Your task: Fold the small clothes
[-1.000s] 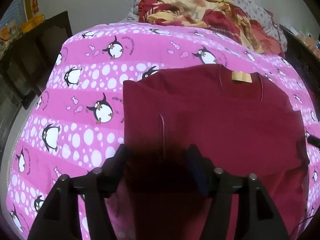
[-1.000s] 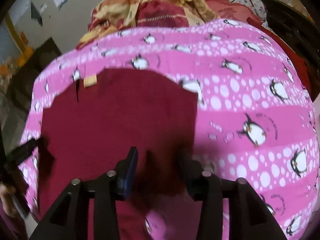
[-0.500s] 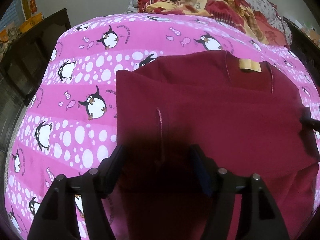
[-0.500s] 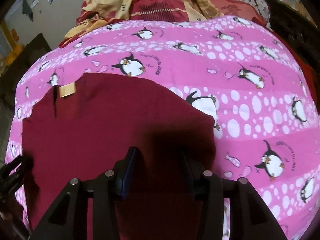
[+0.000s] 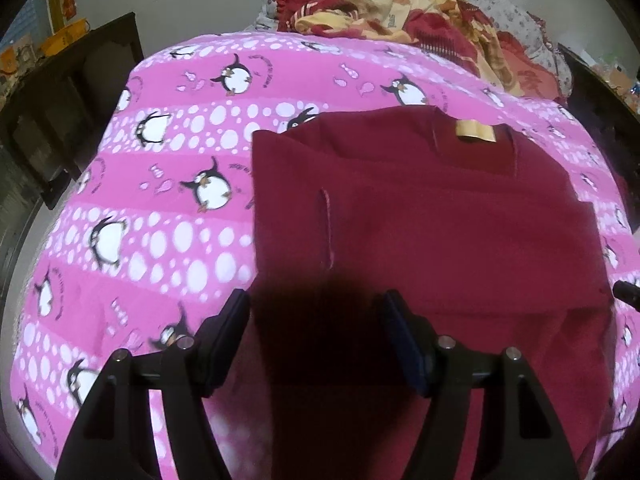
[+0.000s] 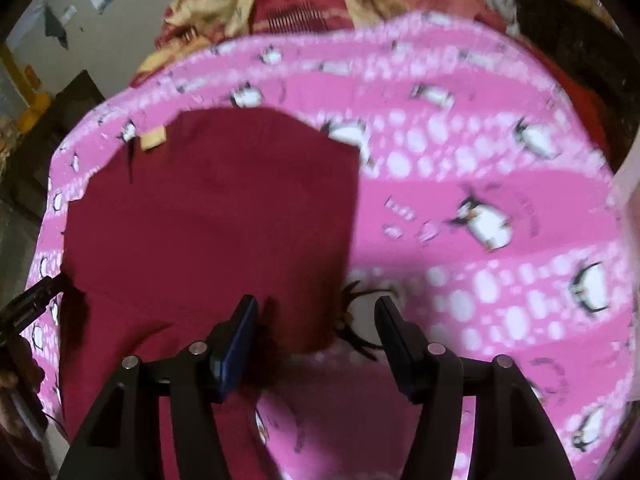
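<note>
A maroon shirt (image 5: pixel 420 220) lies flat on the pink penguin blanket (image 5: pixel 160 208), its tan neck label (image 5: pixel 476 132) at the far end. One sleeve is folded in over its body. My left gripper (image 5: pixel 316 336) hovers above the shirt's near left part. Its jaws are opening and the pads press on nothing. In the right wrist view, which is blurred, the shirt (image 6: pixel 208 216) fills the left. My right gripper (image 6: pixel 316 332) hangs over the shirt's near right edge, jaws opening, cloth below them but not pinched. The left gripper's tip (image 6: pixel 36 304) shows at the left edge.
A heap of red and yellow bedding (image 5: pixel 400 12) lies at the far end of the bed. Dark wooden furniture (image 5: pixel 60 120) stands to the left, and more dark furniture (image 6: pixel 580 60) to the right. A person's hand (image 6: pixel 12 380) shows at the lower left.
The right jaws have spread wide and the right gripper has shifted right, from over the shirt to its right edge. The left jaws have widened a little.
</note>
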`<state>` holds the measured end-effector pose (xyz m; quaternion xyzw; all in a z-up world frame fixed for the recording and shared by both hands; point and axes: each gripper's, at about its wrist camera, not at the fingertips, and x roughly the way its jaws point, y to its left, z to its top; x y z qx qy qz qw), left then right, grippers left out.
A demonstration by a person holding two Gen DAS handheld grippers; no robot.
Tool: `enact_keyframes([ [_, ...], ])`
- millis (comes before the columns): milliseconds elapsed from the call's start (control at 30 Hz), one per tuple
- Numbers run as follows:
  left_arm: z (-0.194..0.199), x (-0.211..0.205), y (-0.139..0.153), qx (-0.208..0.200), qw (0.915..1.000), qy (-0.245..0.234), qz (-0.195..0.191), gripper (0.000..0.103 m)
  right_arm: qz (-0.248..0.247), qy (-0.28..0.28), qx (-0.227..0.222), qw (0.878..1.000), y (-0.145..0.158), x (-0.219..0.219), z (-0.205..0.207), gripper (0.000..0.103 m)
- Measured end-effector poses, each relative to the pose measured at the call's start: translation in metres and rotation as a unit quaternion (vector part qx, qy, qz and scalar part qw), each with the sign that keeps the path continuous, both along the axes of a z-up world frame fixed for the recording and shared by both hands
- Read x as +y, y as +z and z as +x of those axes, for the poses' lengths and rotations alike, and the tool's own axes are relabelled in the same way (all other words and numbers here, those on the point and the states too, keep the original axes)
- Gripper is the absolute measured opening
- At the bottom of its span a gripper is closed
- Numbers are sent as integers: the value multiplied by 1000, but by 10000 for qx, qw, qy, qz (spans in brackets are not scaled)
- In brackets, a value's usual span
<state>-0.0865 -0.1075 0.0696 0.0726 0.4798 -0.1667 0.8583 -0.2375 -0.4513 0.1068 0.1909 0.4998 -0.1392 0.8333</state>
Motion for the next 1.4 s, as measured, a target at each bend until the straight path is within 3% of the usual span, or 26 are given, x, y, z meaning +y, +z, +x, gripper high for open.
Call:
enact_keyframes([
  [167,-19,21,-2,183,9994,185,-226,75,765,327,-255,9962,-10,26,-23,66],
  [267,-29,24,-7,295,9991,196,-226,75,945,426,-296,9942,-26,44,-19,63],
  [300,-32,24,-8,298,9992,175,-209,75,961,427,-387,9937,-30,48,-15,57],
  [367,-39,25,-6,279,9993,120,-194,75,880,505,-319,9943,-34,54,-7,14],
  [567,-62,45,11,74,9999,57,-133,75,318,554,-288,9975,-13,55,-45,9],
  [633,-66,50,9,81,9999,70,-73,75,381,440,-181,9981,-19,47,-55,4],
  [733,-70,51,2,217,9997,80,-79,75,490,349,-151,9981,-26,48,-57,4],
  [867,-83,54,6,190,9997,34,-149,75,904,270,-329,9950,-9,46,-66,11],
  [900,-87,54,7,149,9998,15,-104,75,990,289,-386,9939,-5,45,-72,17],
  [967,-94,56,7,105,9999,-1,-49,75,1026,394,-435,9930,0,50,-83,52],
  [1000,-96,57,7,99,9999,7,-53,75,996,452,-422,9931,0,53,-88,56],
  [1200,-110,63,9,87,9999,31,-107,75,738,643,15,9952,-28,72,-111,57],
  [1233,-112,63,10,72,9999,25,-98,75,659,753,40,9950,-31,78,-113,39],
  [1267,-115,64,10,62,9999,21,-87,75,618,893,29,9941,-32,85,-115,8],
  [1400,-126,70,13,52,10000,23,-57,75,413,911,-153,9949,-17,91,-131,8],
])
